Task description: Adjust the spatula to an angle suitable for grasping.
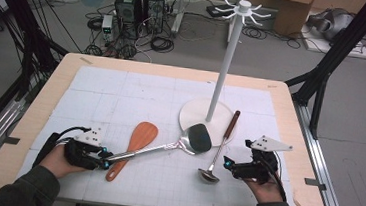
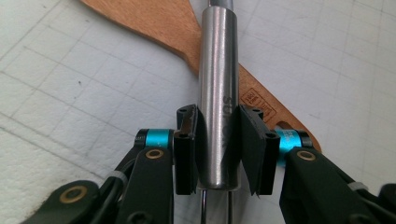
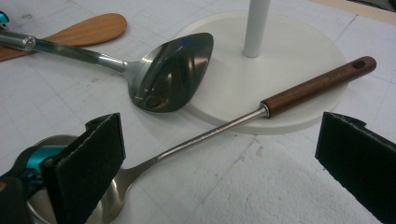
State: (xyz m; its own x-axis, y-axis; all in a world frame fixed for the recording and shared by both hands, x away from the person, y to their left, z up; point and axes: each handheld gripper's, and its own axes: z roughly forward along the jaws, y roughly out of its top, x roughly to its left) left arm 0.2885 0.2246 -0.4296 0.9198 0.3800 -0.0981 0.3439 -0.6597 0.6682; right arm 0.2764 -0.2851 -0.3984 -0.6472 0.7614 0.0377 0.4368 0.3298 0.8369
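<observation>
A steel spatula (image 1: pixel 167 147) lies slanted across the mat, its head (image 3: pixel 168 74) tipped up against the white stand's base (image 3: pixel 299 56). My left gripper (image 1: pixel 107 159) is shut on the spatula's round steel handle (image 2: pixel 218 84), with both black pads pressed to its sides. Under that handle lies a wooden spatula (image 2: pixel 154 23). A ladle (image 1: pixel 219 149) with a brown wooden grip (image 3: pixel 317 86) rests with its handle end on the base. My right gripper (image 3: pixel 229 144) stands open at the ladle's bowl, its jaws wide on either side of the steel stem.
A tall white hook stand (image 1: pixel 225 61) rises from a round base (image 1: pixel 195 109) at the mat's middle right. The white gridded mat (image 1: pixel 121 92) covers a wooden table. Behind the table, cables and computer boxes (image 1: pixel 139 4) sit on the floor.
</observation>
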